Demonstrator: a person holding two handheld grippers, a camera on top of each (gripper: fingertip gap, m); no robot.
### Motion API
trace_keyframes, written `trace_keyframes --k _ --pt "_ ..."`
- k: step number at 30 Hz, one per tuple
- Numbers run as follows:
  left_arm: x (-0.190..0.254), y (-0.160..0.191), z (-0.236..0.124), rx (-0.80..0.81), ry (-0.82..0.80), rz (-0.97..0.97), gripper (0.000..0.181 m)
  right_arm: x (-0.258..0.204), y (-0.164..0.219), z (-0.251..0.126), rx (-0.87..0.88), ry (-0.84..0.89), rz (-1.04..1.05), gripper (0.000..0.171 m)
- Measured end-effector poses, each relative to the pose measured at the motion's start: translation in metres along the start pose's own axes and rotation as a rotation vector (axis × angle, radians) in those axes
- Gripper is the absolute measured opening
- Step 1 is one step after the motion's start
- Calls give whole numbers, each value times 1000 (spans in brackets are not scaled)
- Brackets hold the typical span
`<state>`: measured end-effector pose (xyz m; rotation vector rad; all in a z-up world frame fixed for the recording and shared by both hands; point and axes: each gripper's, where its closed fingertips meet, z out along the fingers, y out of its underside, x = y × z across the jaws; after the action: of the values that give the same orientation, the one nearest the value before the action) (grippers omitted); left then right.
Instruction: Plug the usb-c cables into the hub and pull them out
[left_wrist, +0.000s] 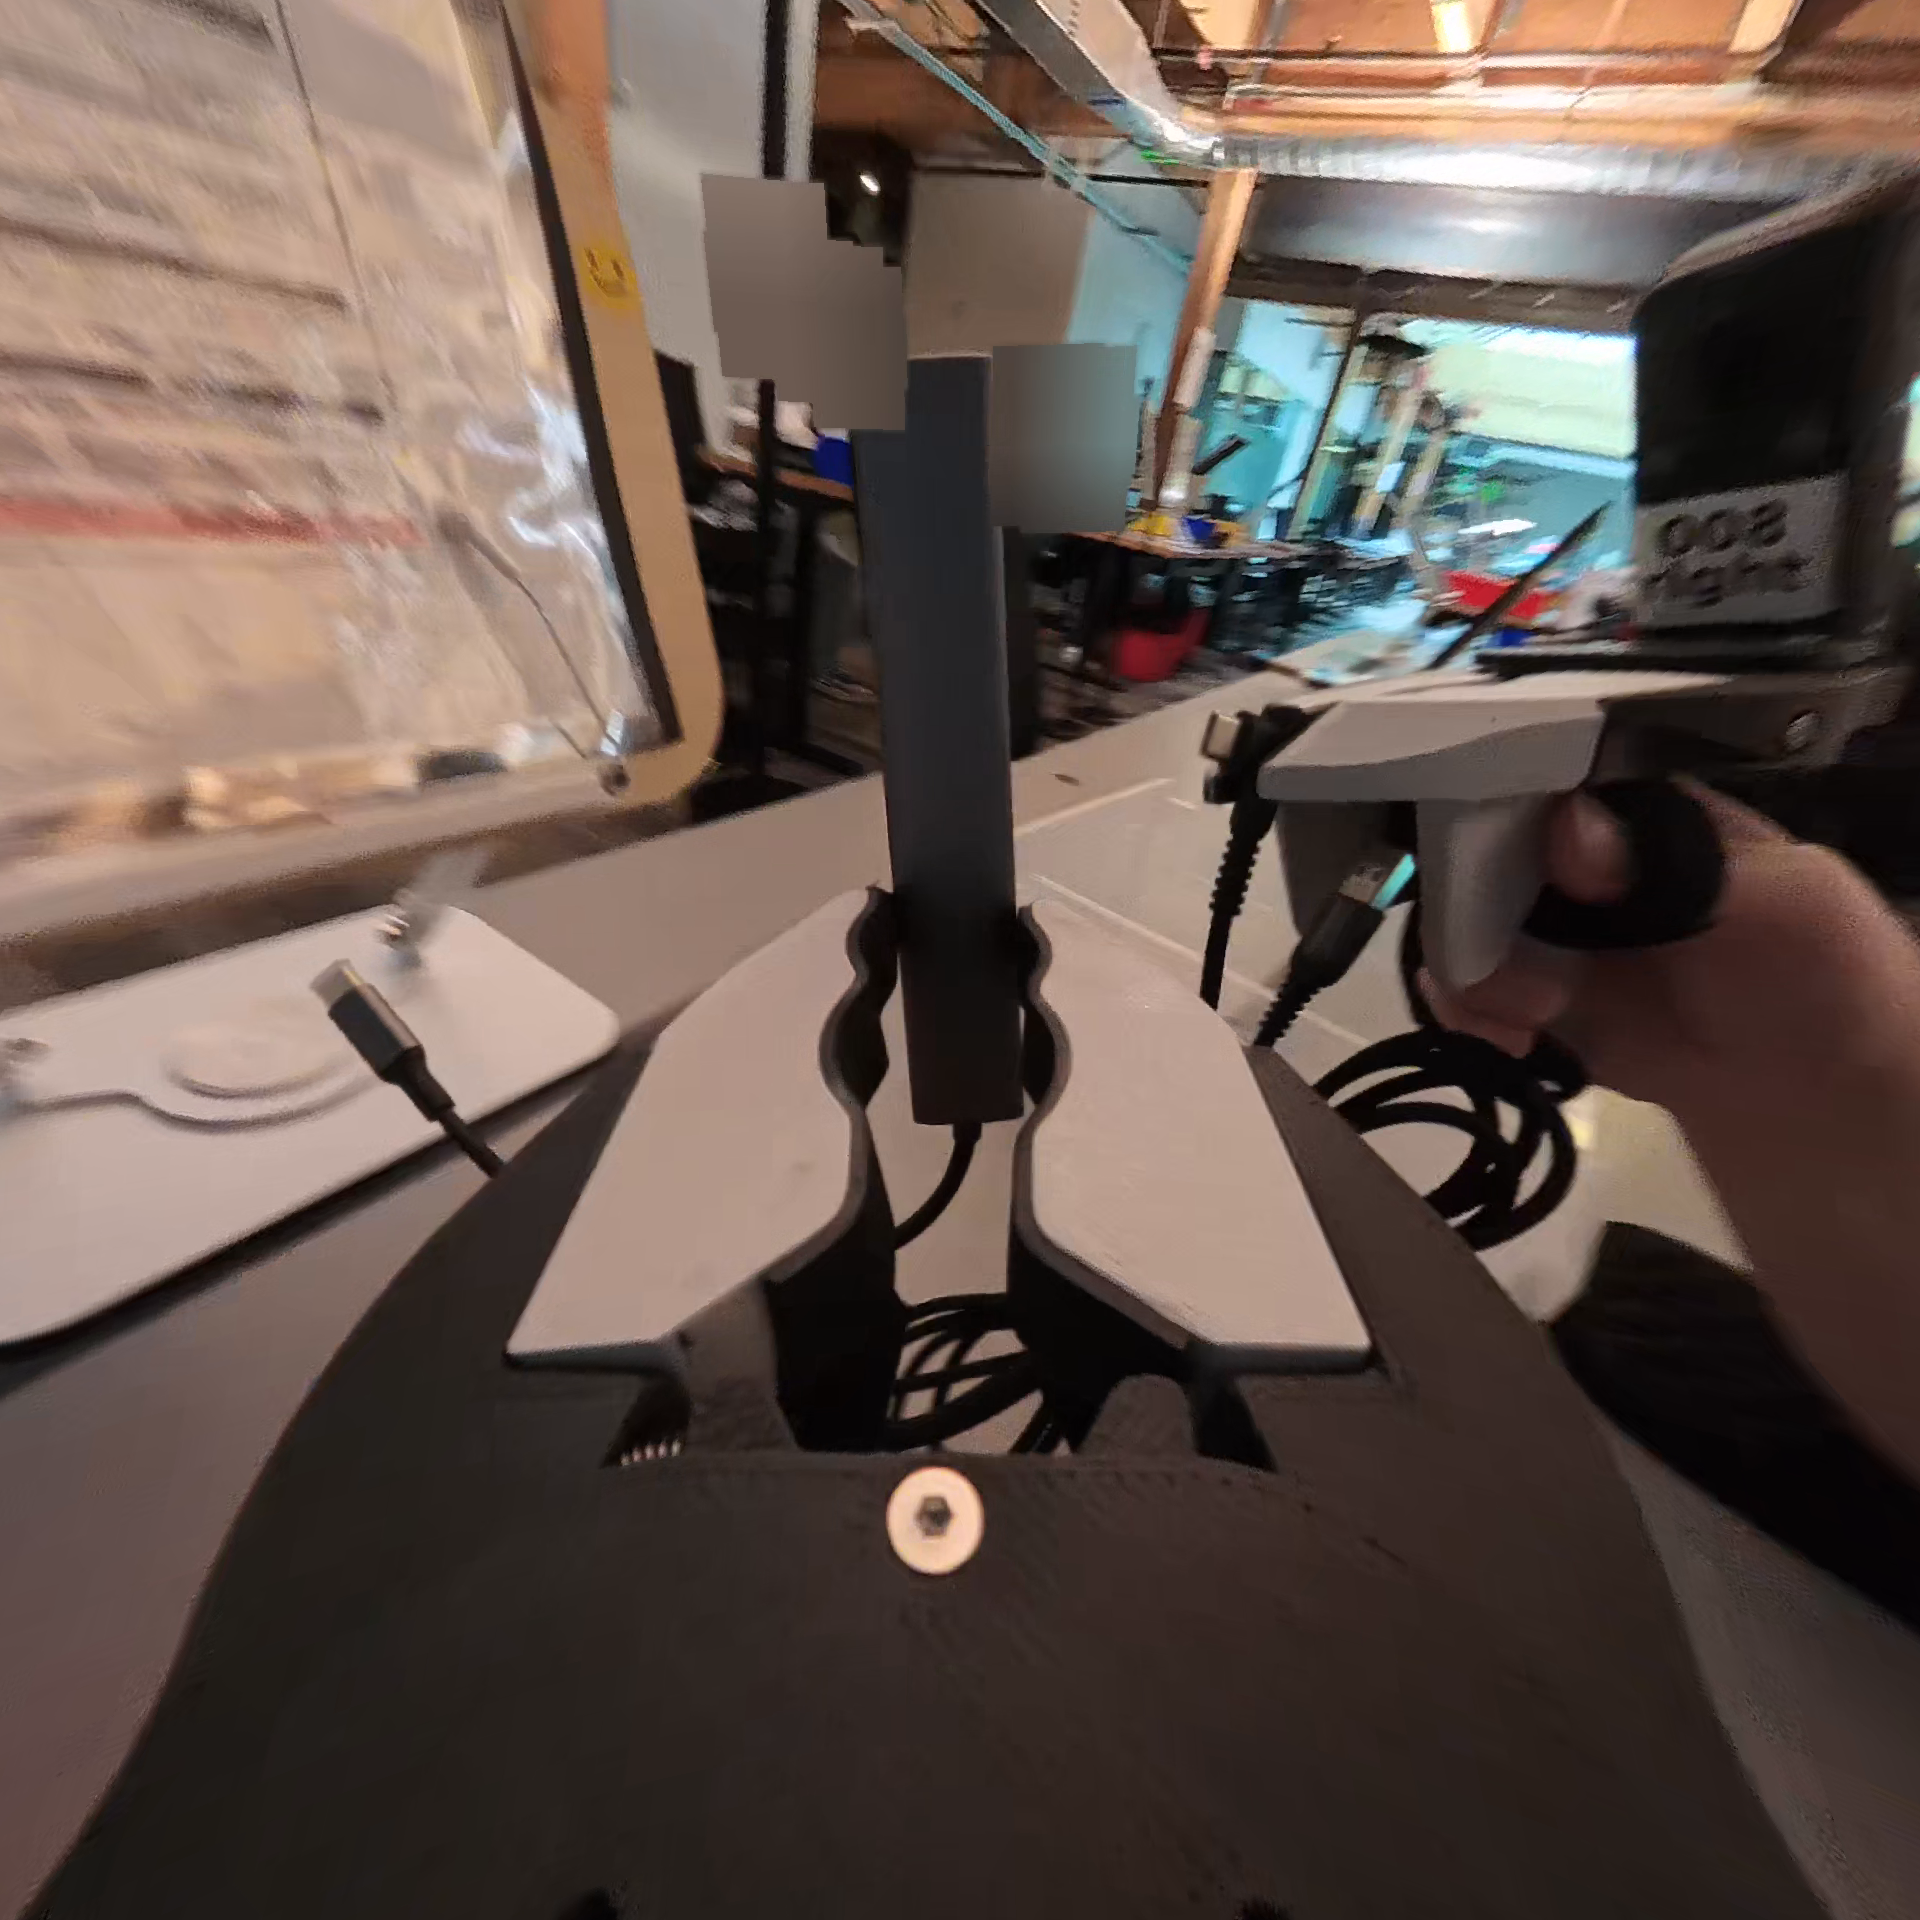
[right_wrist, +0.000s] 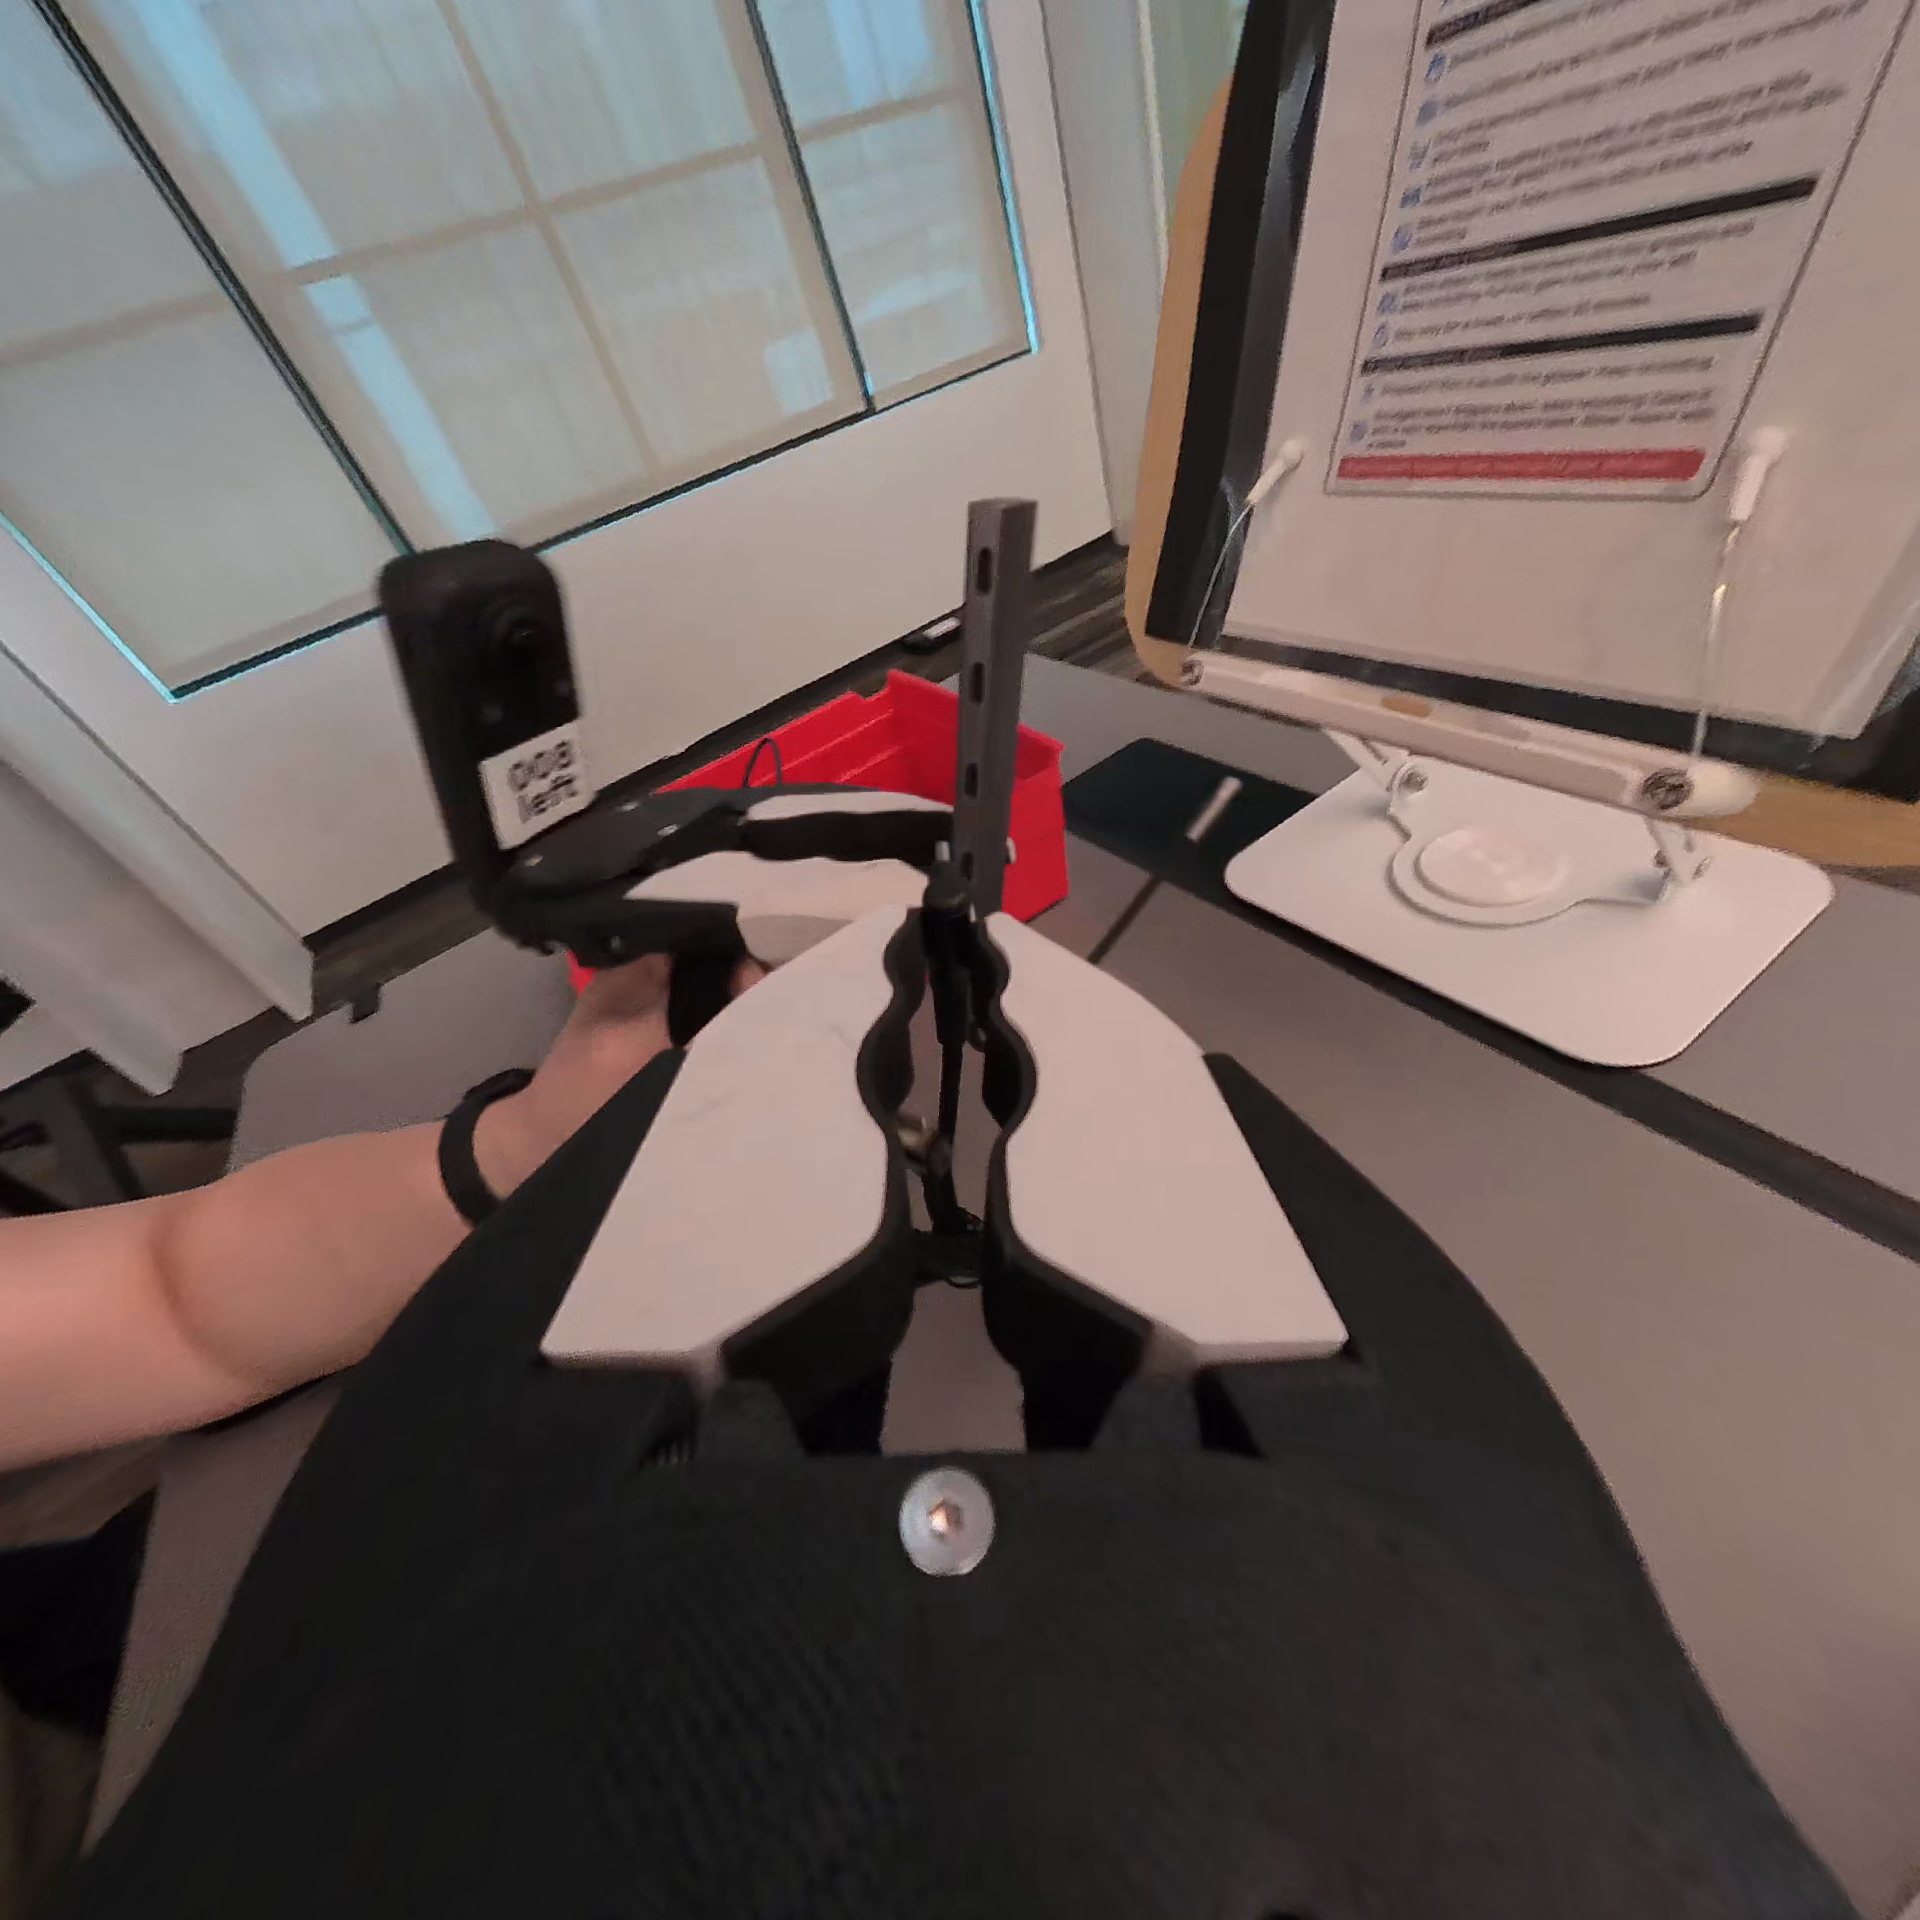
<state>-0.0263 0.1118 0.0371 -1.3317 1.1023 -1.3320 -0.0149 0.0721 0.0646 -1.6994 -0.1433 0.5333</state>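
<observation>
Left tongs (left_wrist: 951, 940) squeezed shut on the grey USB-C hub (left_wrist: 940, 727), held upright above the desk (right_wrist: 1558, 1299) so the port holes face the plug. Right tongs (right_wrist: 948, 940) pinched tight on a black USB-C cable (right_wrist: 948, 997), plug tip just beside the lowest hole, ready to push in.

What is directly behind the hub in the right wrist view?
Behind the hub sits a red bin beside the table; its inside is hidden. The left hand-held gripper holds the hub upright.
</observation>
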Motion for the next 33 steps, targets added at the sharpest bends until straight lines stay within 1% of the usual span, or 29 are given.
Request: trace_keyframes --k 3,6,12,22,28,33 --pt "2 -5 -3 32 -107 168 21 -5 -4 2 44 25 -34 8" --pt "12 -8 -2 53 -130 249 21 -9 -2 5 39 34 -52 6" --pt "26 -12 -2 74 -128 308 21 -8 -4 6 71 42 -28 7" --pt "26 -9 0 61 -142 331 21 -9 -4 5 62 44 -32 8" --pt "27 -9 0 49 -188 441 21 -8 -4 5 62 39 -22 8" --pt "26 -12 -2 26 -237 536 21 -10 -3 6 74 8 28 7"
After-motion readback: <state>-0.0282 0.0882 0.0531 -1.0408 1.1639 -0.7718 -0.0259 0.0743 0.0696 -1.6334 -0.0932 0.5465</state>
